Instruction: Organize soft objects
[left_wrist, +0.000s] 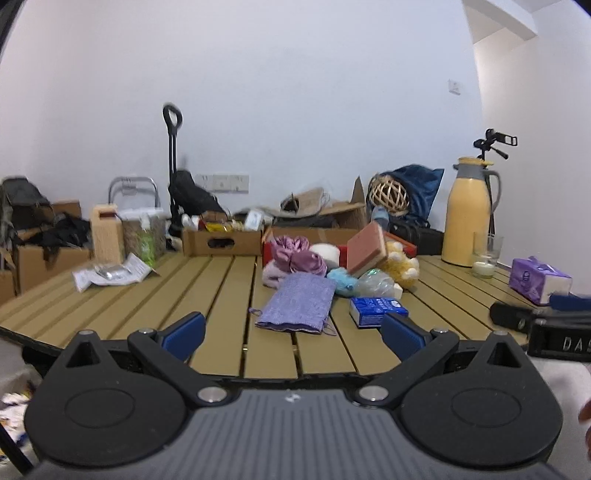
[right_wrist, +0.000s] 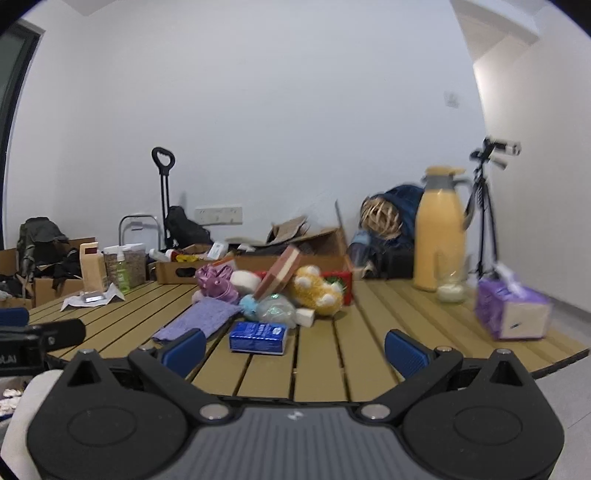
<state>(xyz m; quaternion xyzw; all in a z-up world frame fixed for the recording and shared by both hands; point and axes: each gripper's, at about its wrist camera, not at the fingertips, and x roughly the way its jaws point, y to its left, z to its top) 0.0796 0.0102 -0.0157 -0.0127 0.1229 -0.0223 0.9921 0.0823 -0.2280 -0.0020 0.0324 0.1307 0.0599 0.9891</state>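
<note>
Here, left tool (left_wrist: 291, 334) wide open (empty), right tool (right_wrist: 293, 349) likewise

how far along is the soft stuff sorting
Nothing looks sorted yet: the purple cloth pouch, yellow plush toy and purple fabric bundle lie jumbled mid-table. Nothing is in hand; the left gripper and right gripper are both open and empty. All the sorting remains.

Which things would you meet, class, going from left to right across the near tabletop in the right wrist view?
Crumpled paper → purple cloth pouch → blue tissue packet → yellow plush toy → yellow thermos jug → purple tissue box.
</note>
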